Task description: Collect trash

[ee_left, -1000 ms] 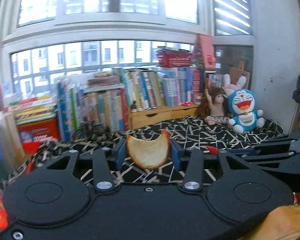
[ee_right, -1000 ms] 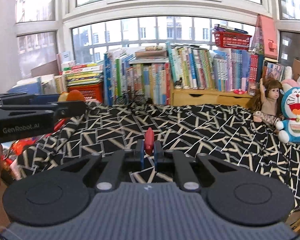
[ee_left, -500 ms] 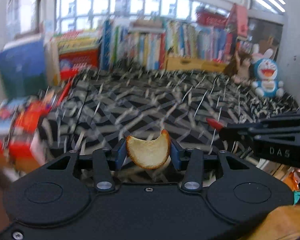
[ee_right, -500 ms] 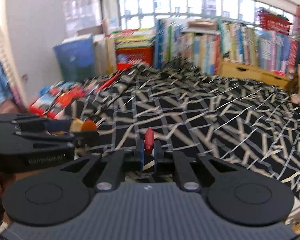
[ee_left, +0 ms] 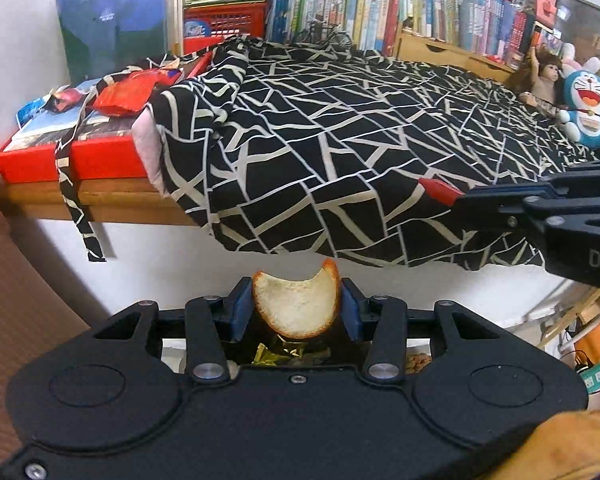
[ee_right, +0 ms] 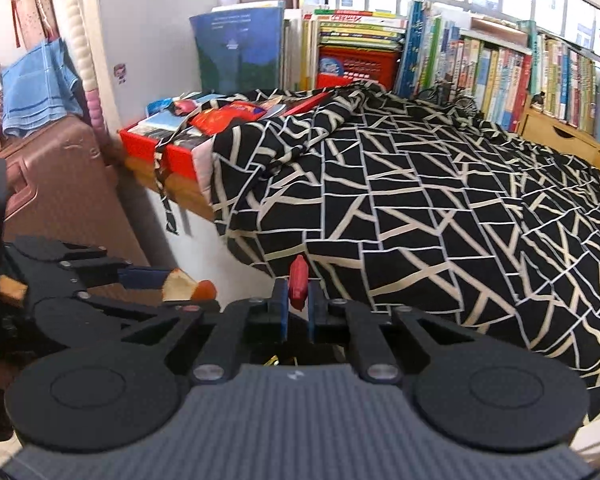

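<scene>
between the blue pads of the left tongs sits a curved piece of orange peel, pith side facing the camera, clamped by its two edges only; the jaws are closed on it at a middling width. just below those tongs, through the gap in the frame, some crumpled gold wrapper shows, which looks like a bin's contents, though the bin itself is hidden. to the right of them, the right tongs pinch a small red scrap, jaws nearly shut on it, with its tip sticking out past the pads

risks, as i judge them: the peel is held on its rim, so a tilt or bump could make it pivot and slip out before it is over the bin. the red scrap is thin and could cling to one pad on release. both tongs are close together beside the hanging edge of the black patterned cloth, so they could knock each other or snag the fabric. letting go too early would drop trash on the floor, since the bin mouth cannot be seen
</scene>
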Available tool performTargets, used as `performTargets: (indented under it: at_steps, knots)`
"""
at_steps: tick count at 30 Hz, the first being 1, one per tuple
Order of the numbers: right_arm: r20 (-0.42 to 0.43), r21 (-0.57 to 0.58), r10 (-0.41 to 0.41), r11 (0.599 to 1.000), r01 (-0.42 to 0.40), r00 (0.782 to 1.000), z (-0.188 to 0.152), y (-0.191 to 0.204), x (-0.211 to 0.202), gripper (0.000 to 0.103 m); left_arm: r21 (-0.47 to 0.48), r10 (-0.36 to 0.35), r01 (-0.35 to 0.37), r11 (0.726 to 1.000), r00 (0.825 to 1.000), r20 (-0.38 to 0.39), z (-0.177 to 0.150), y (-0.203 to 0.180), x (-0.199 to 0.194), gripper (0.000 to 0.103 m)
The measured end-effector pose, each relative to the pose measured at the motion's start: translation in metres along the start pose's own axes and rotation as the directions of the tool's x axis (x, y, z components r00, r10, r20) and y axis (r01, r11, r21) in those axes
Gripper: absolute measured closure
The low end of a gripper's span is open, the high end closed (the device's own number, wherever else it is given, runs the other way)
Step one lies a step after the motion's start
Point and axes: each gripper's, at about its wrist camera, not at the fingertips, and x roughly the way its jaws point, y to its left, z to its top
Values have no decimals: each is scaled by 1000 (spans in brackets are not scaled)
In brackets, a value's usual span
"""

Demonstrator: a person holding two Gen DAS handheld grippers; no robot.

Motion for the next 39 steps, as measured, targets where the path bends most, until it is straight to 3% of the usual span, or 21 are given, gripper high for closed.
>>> performTargets:
  at_steps: [5, 6, 8, 10, 24, 28, 31, 33, 39]
  knots:
    - [-22, -37, 13, 999, -14, 1000, 3, 6, 20, 88, -7, 16, -16, 1000, 1000, 5, 6, 5, 6, 58]
    - [-25, -46, 6, 999, -8, 1000, 4, 7, 25, 79, -6, 18, -18, 1000, 1000, 3, 8, 6, 7, 57]
    - [-22, -61, -19, 998, 18, 1000, 6, 9, 34, 46, 4, 37, -37, 999, 999, -4, 11, 6, 10, 52]
    - [-5, -75, -47, 996, 47, 999, 8, 10, 40, 39, 5, 59, -59, 998, 998, -15, 15, 8, 15, 31]
    - [12, -59, -36, 998, 37, 999, 22, -2, 46, 35, -13, 92, -93, 996, 996, -19, 25, 13, 19, 25]
    - [1, -57, -32, 998, 32, 1000, 21, -1, 45, 24, -49, 103, -105, 993, 994, -39, 20, 15, 19, 19]
    - [-47, -24, -5, 1000, 4, 999, 19, -6, 46, 8, -89, 115, -120, 989, 992, -61, 14, 16, 17, 2]
    - [-90, 25, 19, 1000, -17, 996, 16, -11, 47, 0, -107, 109, -118, 987, 990, -87, 9, 14, 17, 0]
    - [-212, 57, 12, 998, 0, 977, -6, -23, 55, 0, -184, 47, -93, 978, 969, -243, -10, 13, 33, 0]
